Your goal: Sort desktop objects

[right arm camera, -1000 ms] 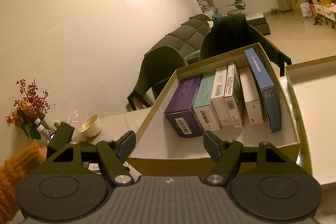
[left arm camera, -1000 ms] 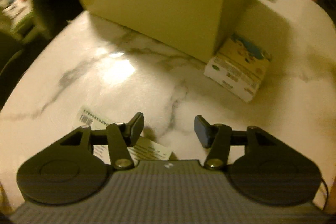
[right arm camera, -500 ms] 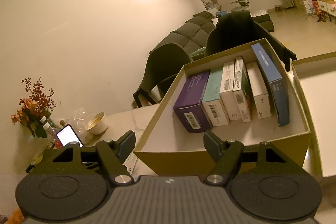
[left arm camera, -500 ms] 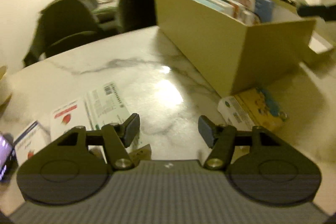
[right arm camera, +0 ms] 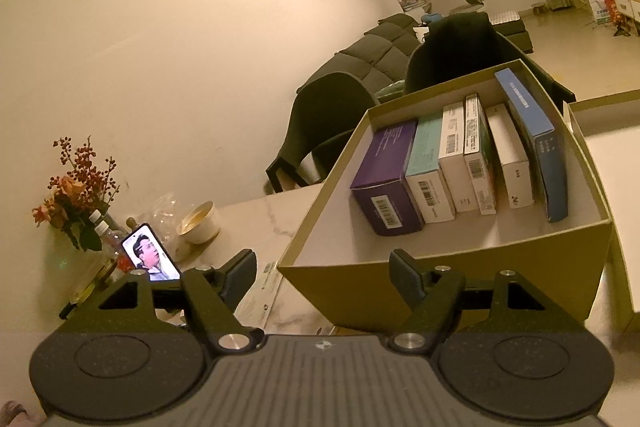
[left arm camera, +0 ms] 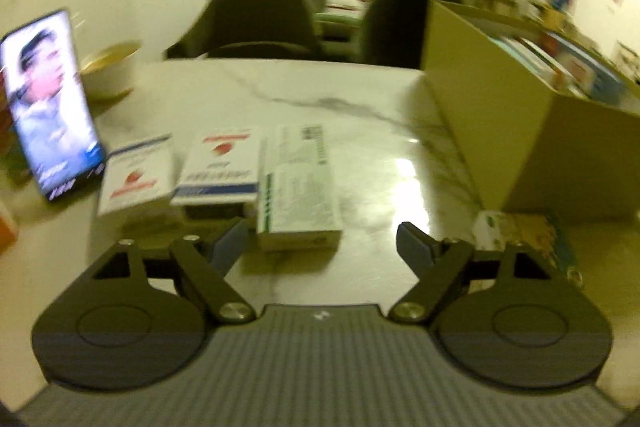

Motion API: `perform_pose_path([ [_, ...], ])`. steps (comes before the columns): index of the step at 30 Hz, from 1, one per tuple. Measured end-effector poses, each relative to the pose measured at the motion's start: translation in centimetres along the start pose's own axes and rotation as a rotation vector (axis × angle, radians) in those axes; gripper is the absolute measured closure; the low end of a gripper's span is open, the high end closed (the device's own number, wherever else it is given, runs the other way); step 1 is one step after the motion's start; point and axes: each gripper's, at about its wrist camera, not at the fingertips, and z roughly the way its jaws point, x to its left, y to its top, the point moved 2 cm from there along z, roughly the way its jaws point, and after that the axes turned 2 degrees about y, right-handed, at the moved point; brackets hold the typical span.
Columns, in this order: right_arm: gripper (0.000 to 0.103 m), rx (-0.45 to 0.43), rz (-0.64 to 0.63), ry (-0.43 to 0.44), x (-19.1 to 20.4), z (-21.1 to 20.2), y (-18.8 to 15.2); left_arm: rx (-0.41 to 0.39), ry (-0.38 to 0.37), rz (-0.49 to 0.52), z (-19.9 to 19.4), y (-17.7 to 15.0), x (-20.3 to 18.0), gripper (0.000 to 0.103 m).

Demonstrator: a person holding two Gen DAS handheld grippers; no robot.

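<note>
Left gripper (left arm camera: 320,241) hangs low over the desk (left arm camera: 360,115), jaws just opened wide, nothing between them; a green-and-white box (left arm camera: 298,187) lies just ahead. Right gripper (right arm camera: 322,273) hovers wide and empty before the cardboard box (right arm camera: 460,275) of upright packs.

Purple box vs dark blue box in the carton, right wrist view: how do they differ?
Colour: the purple box is purple, the dark blue box dark blue.
Shape: the purple box is thick and blocky; the dark blue box is thin and longer.
Place: the purple box is at the left end of the row, the dark blue box at the right end, against the wall of the carton.
Shared: both stand on edge inside the carton.
</note>
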Motion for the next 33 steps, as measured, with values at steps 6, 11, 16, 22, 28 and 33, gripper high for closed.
perform_pose_path([
  [6,0.026,0.015,0.0,0.006,0.6,-0.1,-0.6,-0.009,0.042,-0.085,0.3,-0.9,0.4,0.022],
  [11,0.026,0.02,-0.008,0.006,1.0,-0.1,-0.8,-0.018,0.055,-0.108,1.1,-0.8,0.3,0.023],
  [16,0.025,0.03,-0.01,0.004,1.2,0.0,-1.0,-0.025,0.067,-0.121,2.2,-0.6,0.2,0.031],
  [22,0.025,0.045,-0.017,0.005,1.5,0.4,-1.3,-0.036,0.063,-0.136,2.8,-0.7,0.4,0.053],
  [28,0.025,0.052,-0.015,0.003,1.6,0.7,-1.5,-0.046,0.046,-0.146,2.5,-0.9,0.5,0.054],
  [33,0.025,0.062,-0.016,0.006,1.8,1.0,-1.9,-0.047,0.031,-0.151,2.1,-1.1,0.6,0.054],
])
